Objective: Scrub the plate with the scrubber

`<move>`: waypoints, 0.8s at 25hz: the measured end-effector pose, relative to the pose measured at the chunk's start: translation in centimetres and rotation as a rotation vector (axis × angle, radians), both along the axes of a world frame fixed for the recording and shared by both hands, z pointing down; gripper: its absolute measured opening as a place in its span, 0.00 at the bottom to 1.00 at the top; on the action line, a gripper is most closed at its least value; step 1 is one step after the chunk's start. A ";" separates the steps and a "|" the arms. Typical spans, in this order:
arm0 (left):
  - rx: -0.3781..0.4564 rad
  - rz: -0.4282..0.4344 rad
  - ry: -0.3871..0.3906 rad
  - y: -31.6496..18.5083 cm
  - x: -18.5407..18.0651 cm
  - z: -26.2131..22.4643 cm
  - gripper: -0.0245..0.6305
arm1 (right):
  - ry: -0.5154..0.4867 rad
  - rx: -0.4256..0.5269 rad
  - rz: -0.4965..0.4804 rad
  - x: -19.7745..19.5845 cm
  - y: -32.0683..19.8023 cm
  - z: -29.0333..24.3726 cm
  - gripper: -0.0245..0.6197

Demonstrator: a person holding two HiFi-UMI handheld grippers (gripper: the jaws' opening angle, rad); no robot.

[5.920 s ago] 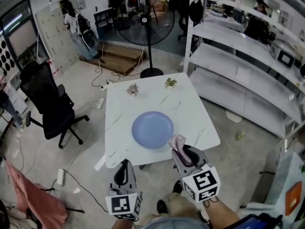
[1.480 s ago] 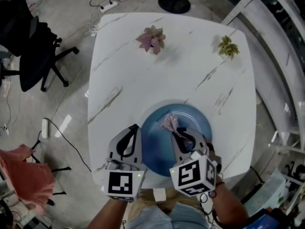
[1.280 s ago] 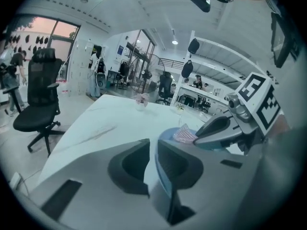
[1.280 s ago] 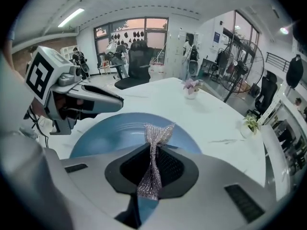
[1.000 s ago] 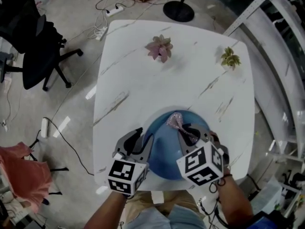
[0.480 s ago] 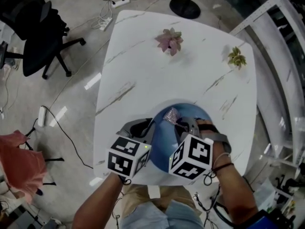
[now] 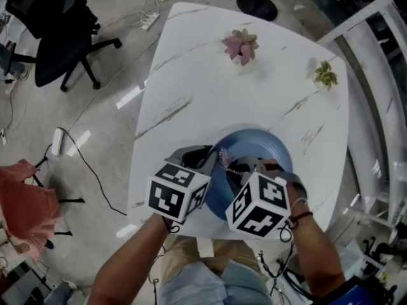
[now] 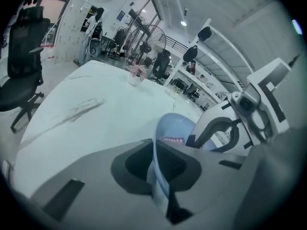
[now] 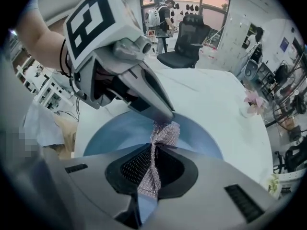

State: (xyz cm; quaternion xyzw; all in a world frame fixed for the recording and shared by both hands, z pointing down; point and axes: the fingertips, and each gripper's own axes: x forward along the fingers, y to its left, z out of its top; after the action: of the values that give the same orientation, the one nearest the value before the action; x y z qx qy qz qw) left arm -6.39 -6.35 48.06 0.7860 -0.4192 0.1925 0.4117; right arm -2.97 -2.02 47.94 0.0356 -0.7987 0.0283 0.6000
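Now that the left gripper (image 8: 160, 176) has just closed on the plate (image 7: 270, 148) rim at the near bench (image 7: 210, 75) edge, the plate is steadied; the right gripper (image 9: 149, 174), clamped on the scrubber (image 9: 163, 134), can scrub.

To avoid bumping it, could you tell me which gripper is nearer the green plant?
Right. The right gripper is over the blue plate, short of the green plant; the left gripper is farther left.
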 end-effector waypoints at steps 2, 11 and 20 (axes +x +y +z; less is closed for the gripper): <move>-0.004 -0.007 0.014 0.0 0.0 0.0 0.07 | -0.006 -0.014 -0.018 -0.3 1.3 0.0 0.11; -0.023 -0.035 0.041 -0.1 -0.2 0.0 0.07 | -0.067 -0.070 -0.004 -0.8 5.4 -0.2 0.11; -0.015 -0.048 -0.012 -0.3 -0.1 0.2 0.07 | -0.095 -0.174 -0.014 -0.1 9.9 -0.3 0.11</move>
State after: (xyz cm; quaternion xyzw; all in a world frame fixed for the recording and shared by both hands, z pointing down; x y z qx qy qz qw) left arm -6.48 -6.70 48.31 0.7714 -0.4391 0.1902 0.4196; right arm -3.08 7.87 47.66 -0.0236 -0.8211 0.0948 0.5623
